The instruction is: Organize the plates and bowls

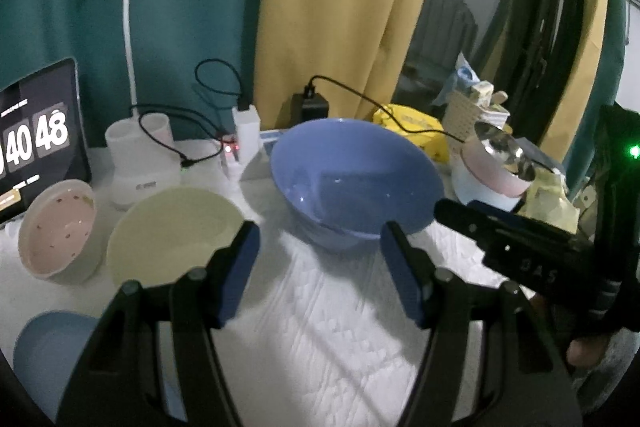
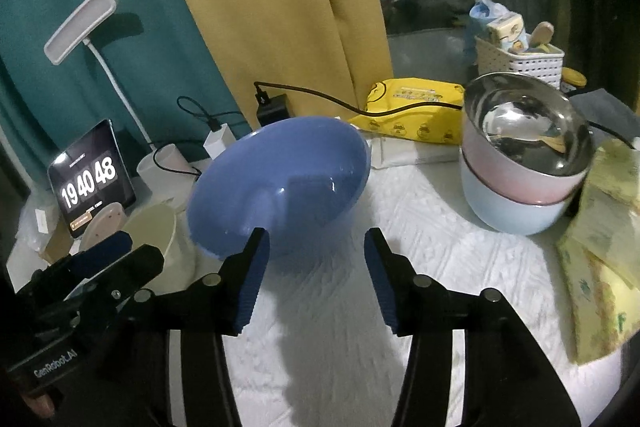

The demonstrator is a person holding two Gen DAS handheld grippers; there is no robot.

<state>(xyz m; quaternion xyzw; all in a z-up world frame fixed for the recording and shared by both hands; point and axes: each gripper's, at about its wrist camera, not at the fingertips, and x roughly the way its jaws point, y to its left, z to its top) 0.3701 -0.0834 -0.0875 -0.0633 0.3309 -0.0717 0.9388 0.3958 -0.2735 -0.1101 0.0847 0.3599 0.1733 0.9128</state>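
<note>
Blue bowl (image 2: 280,183) mid-worktop, near back edge. Left tongs (image 1: 320,247), right tongs (image 2: 316,251) both half open, empty. Bowl looks rigid, glossy, slippery; best pinch near rim.

In the left wrist view, we see the big bowl (image 1: 356,183) in the middle of the table (image 1: 320,327), with a smaller bowl (image 1: 176,231) to its left and a holed bowl (image 1: 58,229) at the left edge. A stack of bowls (image 1: 496,167) stands at the right, just in front of a basket (image 1: 470,115). In the upper left, a clock screen (image 1: 38,139) stands beside a lamp (image 1: 132,27), behind the left bowls.
</note>
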